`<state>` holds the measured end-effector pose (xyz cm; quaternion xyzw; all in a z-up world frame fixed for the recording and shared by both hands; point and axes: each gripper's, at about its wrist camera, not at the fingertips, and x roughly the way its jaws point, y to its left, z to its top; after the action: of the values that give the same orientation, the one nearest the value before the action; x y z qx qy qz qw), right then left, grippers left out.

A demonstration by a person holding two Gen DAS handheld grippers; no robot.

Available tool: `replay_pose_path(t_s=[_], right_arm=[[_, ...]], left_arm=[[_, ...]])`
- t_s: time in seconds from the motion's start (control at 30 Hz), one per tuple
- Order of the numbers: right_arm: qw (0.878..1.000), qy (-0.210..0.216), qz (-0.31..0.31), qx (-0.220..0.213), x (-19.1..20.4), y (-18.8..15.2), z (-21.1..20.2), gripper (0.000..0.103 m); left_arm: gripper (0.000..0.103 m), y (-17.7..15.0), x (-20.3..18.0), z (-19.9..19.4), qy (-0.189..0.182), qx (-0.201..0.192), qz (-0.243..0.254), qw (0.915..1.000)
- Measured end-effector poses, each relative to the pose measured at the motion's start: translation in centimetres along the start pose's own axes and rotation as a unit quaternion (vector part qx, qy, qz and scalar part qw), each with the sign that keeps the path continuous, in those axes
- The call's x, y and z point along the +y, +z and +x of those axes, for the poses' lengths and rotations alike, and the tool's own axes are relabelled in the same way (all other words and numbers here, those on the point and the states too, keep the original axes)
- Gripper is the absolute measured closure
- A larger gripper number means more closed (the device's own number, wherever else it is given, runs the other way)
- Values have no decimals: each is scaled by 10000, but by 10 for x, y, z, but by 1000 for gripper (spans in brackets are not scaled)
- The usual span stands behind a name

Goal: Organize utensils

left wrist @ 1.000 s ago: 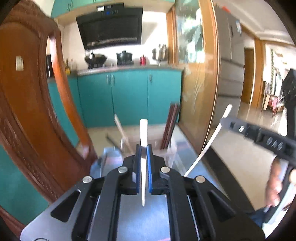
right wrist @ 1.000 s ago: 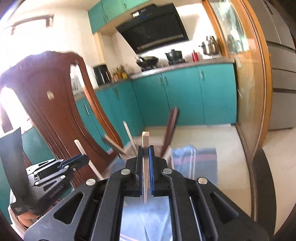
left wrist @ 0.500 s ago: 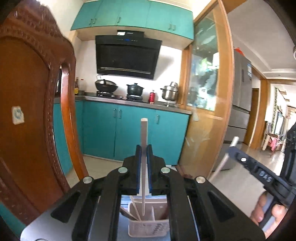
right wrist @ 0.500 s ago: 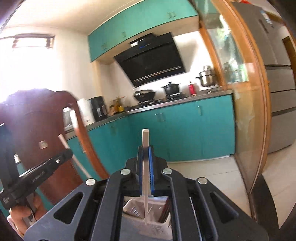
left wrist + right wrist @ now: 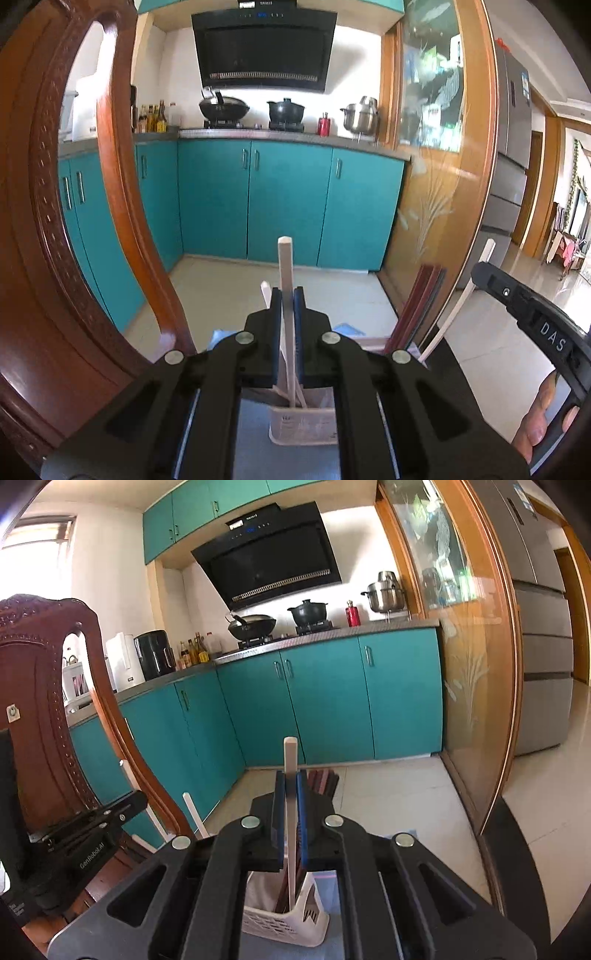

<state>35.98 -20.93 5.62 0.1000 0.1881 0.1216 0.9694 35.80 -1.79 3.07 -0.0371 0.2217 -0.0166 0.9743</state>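
Over the white holder, the left tongs are clamped on a pale chopstick, upright, its lower end down among the sticks already inside; to the right, the right tongs pinch a second pale chopstick above the slotted basket, beside dark chopsticks; releasing either while tilted could let it snag the rim, or knock the light basket over on the blue-clothed surface.
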Motion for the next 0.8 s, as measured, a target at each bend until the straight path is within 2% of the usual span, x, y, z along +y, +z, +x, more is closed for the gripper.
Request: replay_pose_path(t_s=[0.23,0.27,0.33,0.4,0.5,0.7,0.8], right_arm=[[9999,-54,-155,30,2,-8,-6,96],[9999,-66,-155,11,2,-7,-8,95],[9999,-96,-117,-46,0,-7,-13,86],[9999,-69,-39,-102,-2,-7,-18,65],[9996,-61,134,-245,-7,-6,-26,46],[9990,-198,108,-380,-9,-6,-36,32],[9986,-281,29,-440,-8,-8,-40,25]], left_arm=[[95,-16,2,5,54,202,-44,9998],[95,-16,4,5,55,204,-94,9997],[89,-16,7,0,44,166,-146,9997],[66,-14,9,-8,75,45,-159,9998],[48,-13,10,-20,133,-151,-168,9997],[26,-14,1,-36,351,-441,82,9984],[20,-18,-6,-46,399,-601,233,9971]])
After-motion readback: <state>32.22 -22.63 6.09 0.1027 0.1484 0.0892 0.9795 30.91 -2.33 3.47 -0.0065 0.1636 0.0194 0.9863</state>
